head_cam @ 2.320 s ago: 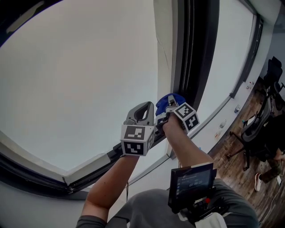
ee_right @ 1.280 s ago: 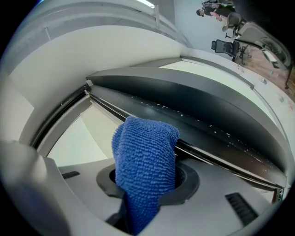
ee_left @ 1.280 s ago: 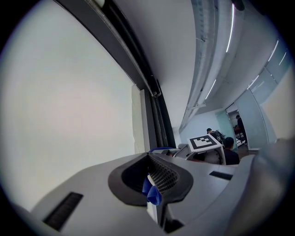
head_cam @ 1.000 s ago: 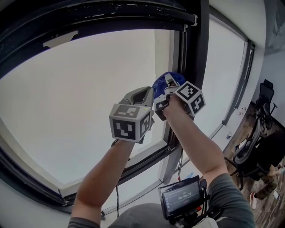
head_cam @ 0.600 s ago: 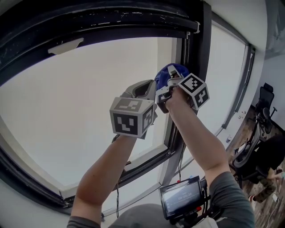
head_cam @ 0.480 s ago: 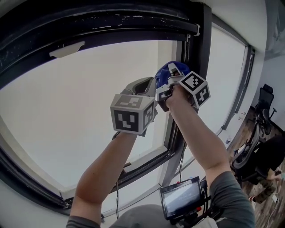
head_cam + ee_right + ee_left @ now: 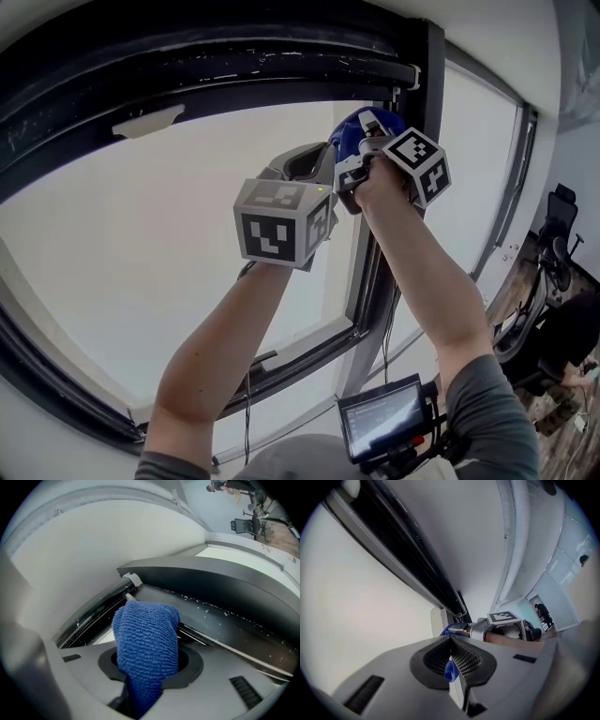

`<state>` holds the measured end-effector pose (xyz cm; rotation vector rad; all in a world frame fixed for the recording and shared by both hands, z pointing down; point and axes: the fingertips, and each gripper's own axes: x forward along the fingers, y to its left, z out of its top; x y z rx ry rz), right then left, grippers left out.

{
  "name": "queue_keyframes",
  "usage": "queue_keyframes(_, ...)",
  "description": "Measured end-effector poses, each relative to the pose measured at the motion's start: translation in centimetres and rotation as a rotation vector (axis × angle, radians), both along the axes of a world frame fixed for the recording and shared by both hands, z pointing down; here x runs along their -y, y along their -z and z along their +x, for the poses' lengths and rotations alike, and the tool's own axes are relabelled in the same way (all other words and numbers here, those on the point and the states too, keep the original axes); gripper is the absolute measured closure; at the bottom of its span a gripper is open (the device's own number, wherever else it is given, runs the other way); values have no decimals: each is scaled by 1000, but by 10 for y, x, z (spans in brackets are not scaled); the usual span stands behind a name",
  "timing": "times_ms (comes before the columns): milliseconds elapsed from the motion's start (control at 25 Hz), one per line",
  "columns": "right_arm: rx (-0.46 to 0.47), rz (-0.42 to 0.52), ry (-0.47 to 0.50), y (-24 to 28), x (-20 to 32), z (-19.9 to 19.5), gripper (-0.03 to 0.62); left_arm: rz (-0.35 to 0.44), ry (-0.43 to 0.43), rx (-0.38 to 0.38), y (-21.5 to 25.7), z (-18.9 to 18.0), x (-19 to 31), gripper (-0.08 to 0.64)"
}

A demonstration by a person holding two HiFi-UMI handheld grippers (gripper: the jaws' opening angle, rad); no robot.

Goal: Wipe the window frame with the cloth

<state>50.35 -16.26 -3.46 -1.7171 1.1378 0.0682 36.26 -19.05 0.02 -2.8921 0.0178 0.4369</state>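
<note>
The blue cloth (image 7: 354, 133) is bunched in my right gripper (image 7: 367, 141), which is shut on it and held high at the top right corner of the black window frame (image 7: 427, 94). In the right gripper view the cloth (image 7: 145, 630) drapes over the jaws and rests against the frame's dark, dust-specked channel (image 7: 225, 597). My left gripper (image 7: 305, 161) sits just left of the right one, almost touching it. Its jaws are shut, with a small blue corner of the cloth (image 7: 451, 670) pinched between them. The left gripper (image 7: 451, 641) points at the frame's top bar (image 7: 417, 559).
A white bracket (image 7: 148, 120) sits on the frame's top bar. A second window pane (image 7: 478, 169) lies to the right of the post. Office chairs (image 7: 562, 216) stand on the wooden floor at the far right. A small screen (image 7: 382, 427) hangs at the person's chest.
Both grippers have risen together along the vertical post, from near the window's lower part to its top right corner, with the cloth still in the right jaws.
</note>
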Motion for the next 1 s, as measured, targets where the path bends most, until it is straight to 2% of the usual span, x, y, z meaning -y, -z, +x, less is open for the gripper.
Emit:
queue_keyframes(160, 0, -5, -2, 5, -1, 2, 451, 50, -35, -53, 21, -10, -16, 551)
queue_keyframes(280, -20, 5, 9, 10, 1, -1, 452, 22, -79, -79, 25, -20, -19, 551)
queue_keyframes(360, -24, 22, 27, 7, -2, -4, 451, 17, -88, -83, 19, -27, -21, 551)
queue_keyframes(520, -72, 29, 99, -5, -7, -28, 451, 62, -82, -83, -4, -51, -23, 551)
queue_keyframes(640, -140, 7, 168, -18, -7, -56, 451, 94, -62, -94, -21, -75, -19, 551)
queue_keyframes(760, -216, -64, 206, -39, -4, -86, 451, 88, -38, -107, -40, -102, -11, 551)
queue_keyframes(920, -299, -176, 237, -74, 4, -123, 451, 84, 76, -91, -66, -138, 11, 551)
queue_keyframes(1000, -331, -212, 257, -88, 8, -141, 451, 77, 107, -78, -78, -150, 20, 551)
